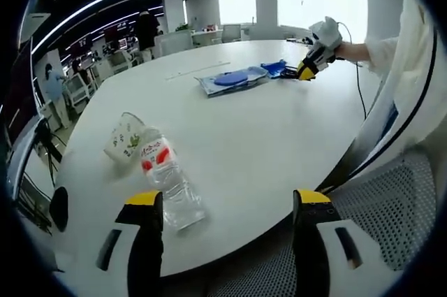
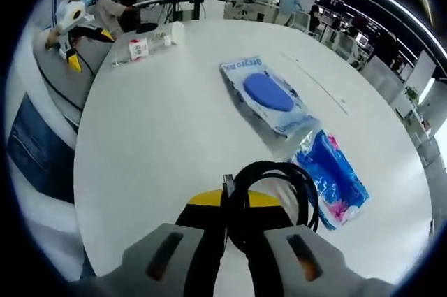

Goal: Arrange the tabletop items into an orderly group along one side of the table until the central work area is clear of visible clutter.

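**Holding a coiled cable beside two packets on a white table**

Gripping a coiled black cable (image 2: 274, 203), the right gripper (image 2: 234, 223) had its jaws closed together on one side of the loop, low over the white table (image 2: 174, 122). Just beyond the coil lay a small blue packet (image 2: 330, 175), touching or nearly touching the cable's far edge. Past that, a larger clear packet with a blue oval inside (image 2: 269, 94) lay flat, its near corner close to the small packet. At the far edge of the table in that view sat a bottle (image 2: 143, 47) on its side and a cup (image 2: 177, 31), with the left gripper (image 2: 70, 59) off the table's edge nearby.

From the left gripper view, the left gripper (image 1: 227, 206) hung just off the near rim with its jaws wide apart, holding nothing. The bottle (image 1: 167, 178) lay on its side close to the left jaw, its red-labelled neck touching the tipped cup (image 1: 126, 138). Well across the table (image 1: 265, 129), the clear packet (image 1: 232, 80) and small blue packet (image 1: 276, 68) lay side by side, and the right gripper (image 1: 307, 70) sat beside them, held by a hand (image 1: 355, 51) in a white sleeve.
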The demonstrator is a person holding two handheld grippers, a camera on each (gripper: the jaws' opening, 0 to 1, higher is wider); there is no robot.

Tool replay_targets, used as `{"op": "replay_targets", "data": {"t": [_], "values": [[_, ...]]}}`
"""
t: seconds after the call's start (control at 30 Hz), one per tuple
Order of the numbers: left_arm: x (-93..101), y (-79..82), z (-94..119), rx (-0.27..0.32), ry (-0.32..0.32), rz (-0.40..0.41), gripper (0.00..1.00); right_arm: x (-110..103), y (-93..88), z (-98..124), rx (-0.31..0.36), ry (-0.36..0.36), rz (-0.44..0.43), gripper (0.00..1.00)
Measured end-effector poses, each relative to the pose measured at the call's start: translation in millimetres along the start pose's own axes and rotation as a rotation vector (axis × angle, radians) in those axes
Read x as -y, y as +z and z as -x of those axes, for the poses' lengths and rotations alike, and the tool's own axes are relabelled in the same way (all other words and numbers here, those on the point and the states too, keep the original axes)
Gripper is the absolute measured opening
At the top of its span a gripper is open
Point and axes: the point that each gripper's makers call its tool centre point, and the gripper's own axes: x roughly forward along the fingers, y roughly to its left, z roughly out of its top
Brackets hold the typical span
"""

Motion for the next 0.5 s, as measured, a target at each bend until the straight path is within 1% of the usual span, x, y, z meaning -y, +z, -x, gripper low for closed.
{"op": "replay_targets", "data": {"t": [0.1, 0.2, 0.4, 0.43, 0.5], "values": [[0.4, -0.4, 0.1, -0.002, -0.001, -0.002, 0.77, -2.9, -1.1, -2.8, 0.007, 0.016, -0.009, 0.07], [0.2, -1.3, 0.0, -0.005, 0.0, -0.002, 0.77, -6.0, -5.9, -7.4, -0.005, 0.037, -0.02, 0.07], [-0.3, -2.6, -0.1, -0.01, 0.003, -0.002, 0.76, -9.7, -11.4, -12.7, -0.012, 0.071, -0.015, 0.07], [-5.7, -8.1, -0.6, -0.012, 0.001, -0.002, 0.76, -10.2, -12.1, -13.3, -0.013, 0.075, -0.011, 0.07], [-6.7, -9.2, -0.7, -0.014, 0.002, -0.003, 0.76, -11.8, -13.7, -15.0, -0.018, 0.086, -0.011, 0.08]]}}
